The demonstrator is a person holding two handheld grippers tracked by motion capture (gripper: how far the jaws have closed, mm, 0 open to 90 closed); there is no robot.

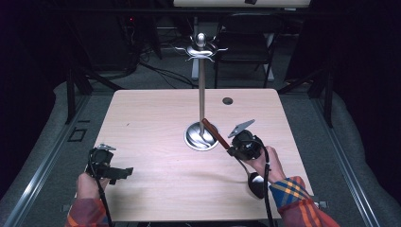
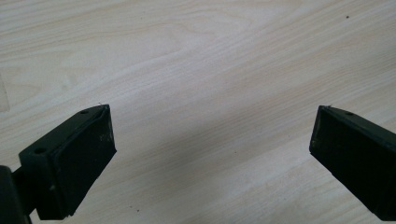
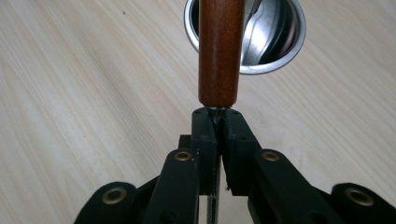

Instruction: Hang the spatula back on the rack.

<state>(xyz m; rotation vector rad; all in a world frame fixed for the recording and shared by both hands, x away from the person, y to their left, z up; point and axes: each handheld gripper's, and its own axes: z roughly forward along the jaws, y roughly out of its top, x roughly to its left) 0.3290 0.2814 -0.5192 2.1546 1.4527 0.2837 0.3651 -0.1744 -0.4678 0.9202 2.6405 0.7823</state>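
Clamping a ladle [image 3: 218,51] by its shank, the right tool [image 3: 218,122] hangs over the stand's base [image 3: 285,58].

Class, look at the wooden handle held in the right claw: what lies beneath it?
Beneath the wooden handle lies the stand's round metal base on the table. The handle covers part of the base.

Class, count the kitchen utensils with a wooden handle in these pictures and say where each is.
1: a ladle clamped in the right tongs, its wooden handle pointing toward the steel stand's base. None appears on the hooks.
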